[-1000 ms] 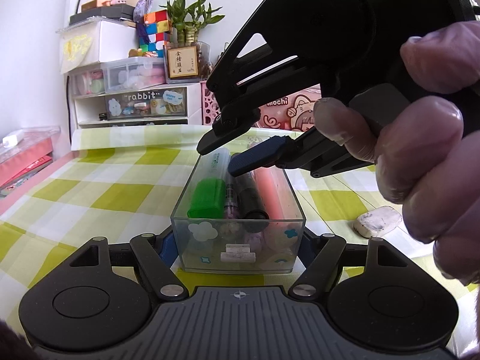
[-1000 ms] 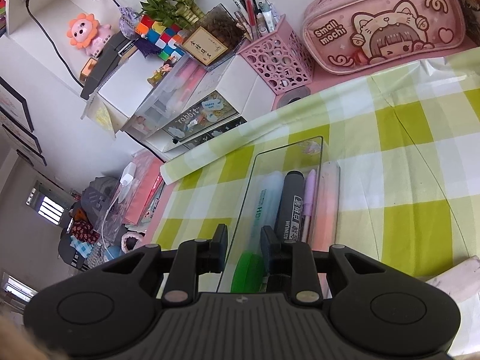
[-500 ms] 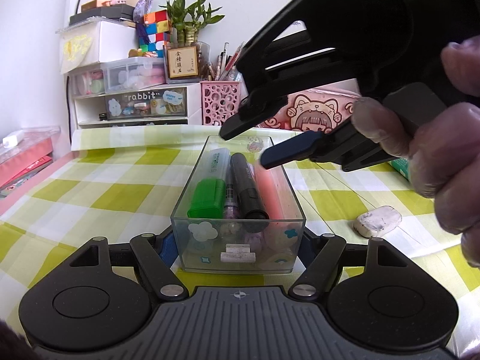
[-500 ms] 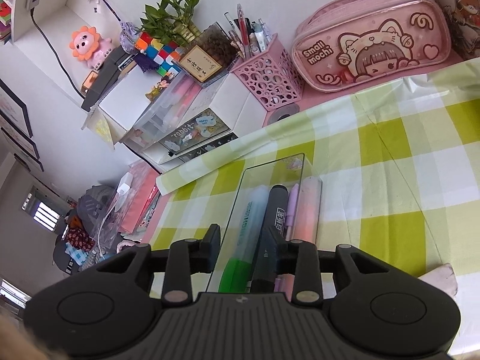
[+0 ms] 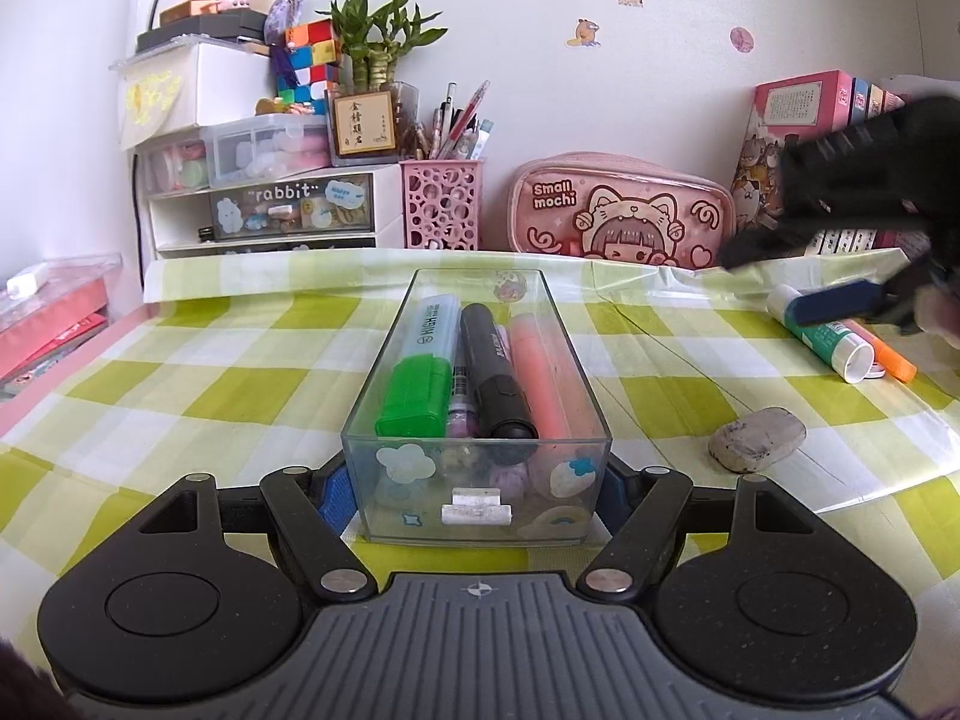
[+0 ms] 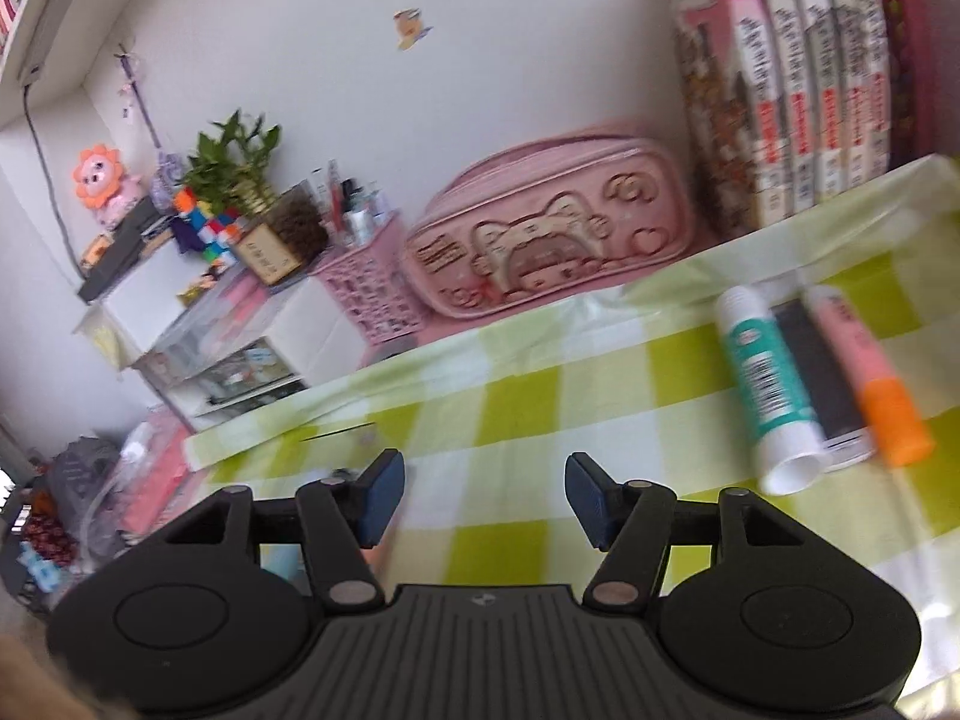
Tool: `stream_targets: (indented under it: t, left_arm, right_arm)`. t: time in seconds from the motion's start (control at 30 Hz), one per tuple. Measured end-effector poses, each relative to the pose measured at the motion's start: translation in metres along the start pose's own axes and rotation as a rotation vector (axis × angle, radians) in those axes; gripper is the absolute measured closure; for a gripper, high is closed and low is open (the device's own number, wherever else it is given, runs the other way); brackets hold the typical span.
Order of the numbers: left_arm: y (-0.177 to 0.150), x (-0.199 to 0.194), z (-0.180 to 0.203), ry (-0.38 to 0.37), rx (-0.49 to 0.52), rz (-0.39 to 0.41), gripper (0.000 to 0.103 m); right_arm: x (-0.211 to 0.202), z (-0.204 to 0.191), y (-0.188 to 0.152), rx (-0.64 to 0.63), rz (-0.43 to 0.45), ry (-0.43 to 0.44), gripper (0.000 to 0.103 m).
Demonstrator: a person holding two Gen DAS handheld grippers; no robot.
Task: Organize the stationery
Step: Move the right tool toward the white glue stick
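A clear plastic box stands on the green checked cloth with a green highlighter, a black marker and a pink highlighter lying in it. My left gripper is shut on the box's near end, one pad on each side wall. My right gripper hovers over the cloth with its jaws opening and nothing between them. Ahead of it to the right lie a teal and white glue stick, a dark flat thing and a pink highlighter with an orange cap. In the left wrist view the right gripper hangs over that group.
A grey eraser lies on the cloth right of the box. Along the back wall stand a pink pencil case, a pink pen cup, a white drawer unit and a row of books. A pink box sits at the left edge.
My right gripper has left the box, swung away to the right toward the glue stick and opened. The left gripper and the box have stayed put.
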State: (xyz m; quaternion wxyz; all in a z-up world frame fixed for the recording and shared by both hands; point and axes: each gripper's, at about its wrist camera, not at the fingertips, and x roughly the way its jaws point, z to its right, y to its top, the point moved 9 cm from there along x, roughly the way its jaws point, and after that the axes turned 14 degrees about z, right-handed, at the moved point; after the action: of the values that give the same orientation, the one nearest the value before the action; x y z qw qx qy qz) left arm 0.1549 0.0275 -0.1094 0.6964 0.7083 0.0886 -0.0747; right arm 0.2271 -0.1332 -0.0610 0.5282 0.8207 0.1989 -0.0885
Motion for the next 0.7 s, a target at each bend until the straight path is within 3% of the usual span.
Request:
stream_targets:
  t: [0.13, 0.23, 0.5, 0.7]
  left_arm:
    - [-0.001, 0.000, 0.001, 0.003, 0.008, -0.005, 0.030]
    - [-0.001, 0.000, 0.000, 0.003, 0.002, -0.007, 0.030]
    - [-0.001, 0.001, 0.002, 0.013, 0.017, -0.021, 0.030]
    - [-0.001, 0.001, 0.002, 0.021, 0.021, -0.023, 0.029]
  right_arm:
    - [-0.011, 0.037, 0.014, -0.165, 0.094, -0.159, 0.041]
    - [-0.008, 0.059, 0.018, -0.202, 0.090, -0.217, 0.041]
    - [0.023, 0.067, 0.004, -0.186, 0.012, -0.155, 0.042]
    - [0.030, 0.065, -0.001, -0.169, 0.002, -0.127, 0.063]
